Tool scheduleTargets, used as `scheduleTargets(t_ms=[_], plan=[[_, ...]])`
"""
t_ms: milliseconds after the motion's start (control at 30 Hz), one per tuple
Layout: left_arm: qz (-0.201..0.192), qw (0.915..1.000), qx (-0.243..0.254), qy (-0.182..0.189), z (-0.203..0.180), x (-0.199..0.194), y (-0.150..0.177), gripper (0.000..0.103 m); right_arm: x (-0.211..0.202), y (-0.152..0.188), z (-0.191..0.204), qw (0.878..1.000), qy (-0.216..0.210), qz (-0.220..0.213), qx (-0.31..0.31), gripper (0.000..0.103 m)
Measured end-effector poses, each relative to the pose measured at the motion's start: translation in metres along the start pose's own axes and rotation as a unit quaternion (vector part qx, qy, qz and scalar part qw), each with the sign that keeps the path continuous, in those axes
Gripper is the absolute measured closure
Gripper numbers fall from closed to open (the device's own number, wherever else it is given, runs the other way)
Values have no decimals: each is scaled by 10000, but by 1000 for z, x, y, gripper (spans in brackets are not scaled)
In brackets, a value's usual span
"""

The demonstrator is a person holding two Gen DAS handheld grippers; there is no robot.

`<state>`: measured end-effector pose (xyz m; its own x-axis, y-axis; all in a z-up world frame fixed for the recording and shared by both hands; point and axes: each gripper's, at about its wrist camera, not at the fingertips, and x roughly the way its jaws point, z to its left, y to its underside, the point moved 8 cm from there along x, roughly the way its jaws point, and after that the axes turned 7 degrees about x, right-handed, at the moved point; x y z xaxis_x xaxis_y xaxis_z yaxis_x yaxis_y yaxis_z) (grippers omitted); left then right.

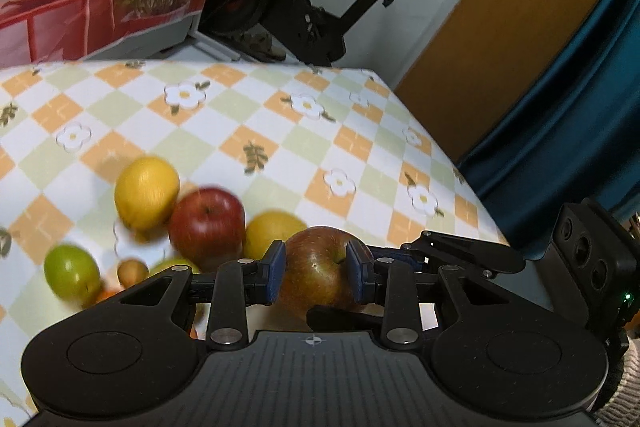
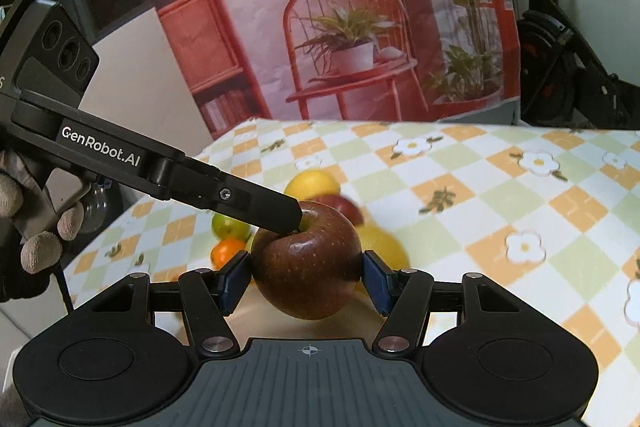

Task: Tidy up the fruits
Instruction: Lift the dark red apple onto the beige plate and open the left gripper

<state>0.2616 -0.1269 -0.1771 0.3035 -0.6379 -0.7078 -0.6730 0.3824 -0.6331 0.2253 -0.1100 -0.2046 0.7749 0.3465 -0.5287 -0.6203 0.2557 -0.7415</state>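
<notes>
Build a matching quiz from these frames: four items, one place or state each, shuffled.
Items:
1. held apple
2. lemon
3. small orange fruit
4. exercise bike

Descriptions:
A. beyond the table's far edge
B. on the tablecloth beside the red apple
C. clamped by left gripper and right gripper
D. just below the green fruit in the right wrist view

Pairs: 1-C, 2-B, 3-D, 4-A
</notes>
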Motion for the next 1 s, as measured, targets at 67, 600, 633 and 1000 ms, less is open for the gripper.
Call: scheduleTargets(t_ms=[67, 600, 633, 1000], plan=[[73, 10000, -35, 9, 0, 4, 8, 68, 0, 10, 2, 9999, 42, 71, -56, 47], [303, 9990, -324, 0, 15, 29, 38, 68, 14, 47, -5, 9990, 197, 75, -393, 47], [297, 9990, -325, -3, 13, 30, 38, 68, 14, 46, -6, 9990, 196, 65, -409, 47], [254, 9992, -286, -144, 15, 28, 38, 63, 14, 44, -7, 9989, 248, 62, -386, 45]])
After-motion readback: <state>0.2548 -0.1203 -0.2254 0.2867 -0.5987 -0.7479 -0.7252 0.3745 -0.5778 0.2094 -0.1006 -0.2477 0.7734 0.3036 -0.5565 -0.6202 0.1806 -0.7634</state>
